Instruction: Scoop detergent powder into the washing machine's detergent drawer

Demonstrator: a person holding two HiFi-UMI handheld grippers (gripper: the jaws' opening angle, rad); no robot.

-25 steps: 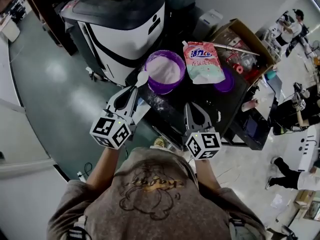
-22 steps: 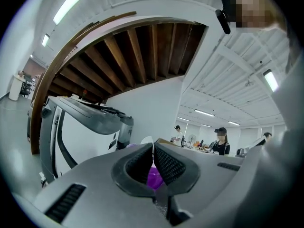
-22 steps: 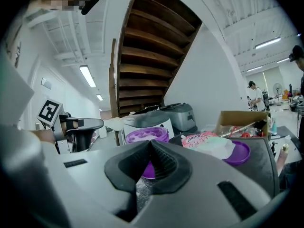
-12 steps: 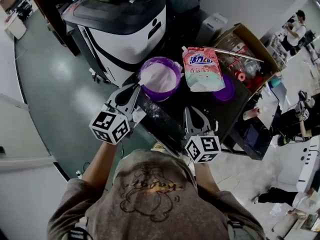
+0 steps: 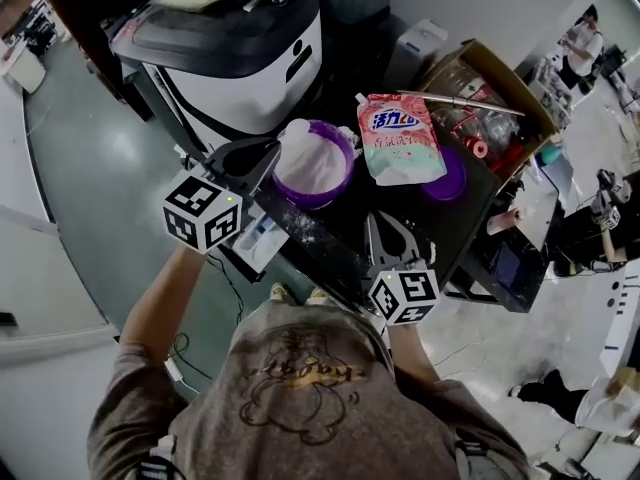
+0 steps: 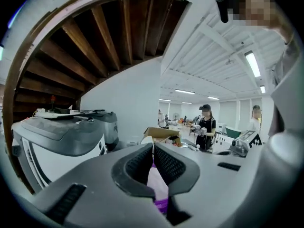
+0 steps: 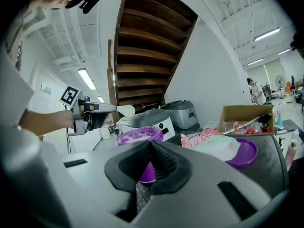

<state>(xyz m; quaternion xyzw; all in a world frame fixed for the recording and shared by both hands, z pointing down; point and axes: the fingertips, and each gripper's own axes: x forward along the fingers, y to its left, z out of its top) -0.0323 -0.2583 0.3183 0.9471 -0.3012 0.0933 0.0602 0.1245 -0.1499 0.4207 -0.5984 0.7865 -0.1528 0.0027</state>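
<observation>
My left gripper (image 5: 277,150) is shut on the handle of a white spoon (image 5: 296,133), held roughly level above the left side of the purple bowl (image 5: 316,165) of white powder. The right gripper view shows that spoon (image 7: 125,110) raised above the bowl (image 7: 140,135). Between the jaws in the left gripper view, the handle (image 6: 153,149) is a thin white strip. I cannot tell whether the spoon carries powder. The pink detergent bag (image 5: 400,138) lies right of the bowl. My right gripper (image 5: 373,219) is shut and empty at the table's near edge. The washing machine (image 5: 232,48) stands behind the bowl.
A purple lid (image 5: 452,180) lies under the bag's right corner. An open cardboard box (image 5: 490,98) of odds and ends stands at the back right. Spilt powder dusts the dark table (image 5: 330,230). A white and blue tray-like part (image 5: 256,243) sticks out at the table's left edge. People stand far right.
My left arm has swung out to the left, and the spoon has moved from the bowl's left rim to above the bowl. The right gripper has hardly moved.
</observation>
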